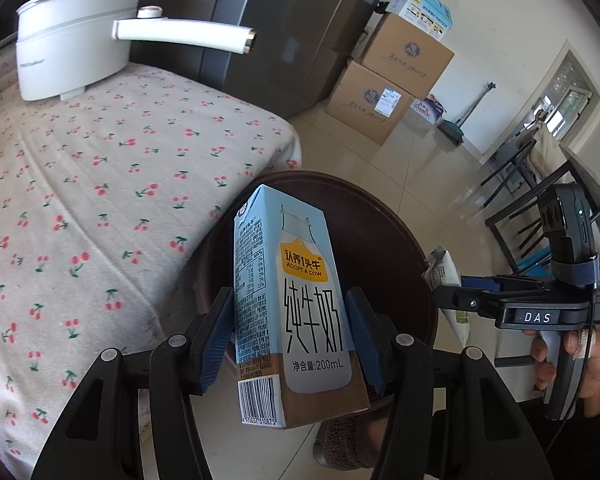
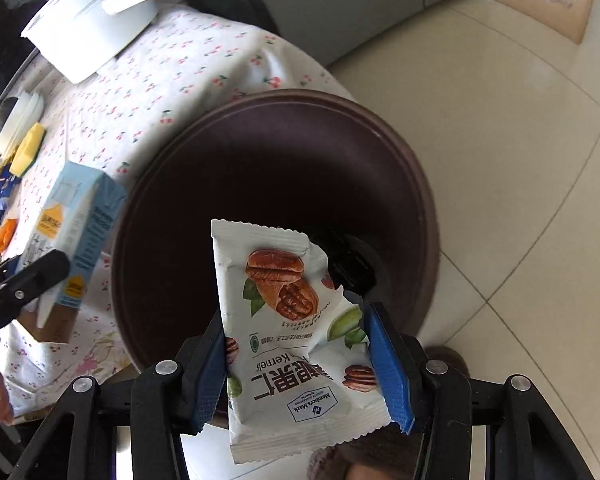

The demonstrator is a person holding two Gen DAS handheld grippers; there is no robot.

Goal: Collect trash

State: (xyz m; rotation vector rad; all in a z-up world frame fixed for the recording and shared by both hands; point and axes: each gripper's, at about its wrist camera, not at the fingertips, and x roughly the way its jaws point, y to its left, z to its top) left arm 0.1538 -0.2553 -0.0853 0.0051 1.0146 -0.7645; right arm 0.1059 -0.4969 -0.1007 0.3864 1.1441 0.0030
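Carrying trash over bin (image 2: 380, 136) | left gripper (image 1: 290, 336) clamped on milk carton (image 1: 296, 304) | right gripper (image 2: 300, 364) clamped on pecan snack packet (image 2: 292, 332) | neither dropped yet, table clutter remains

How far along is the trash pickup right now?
Done: nothing shows inside the dark bin yet. In hand: the left gripper holds a milk carton, the right gripper a nut packet, both over the bin. Left: drop both, then the orange peel and scraps on the table.
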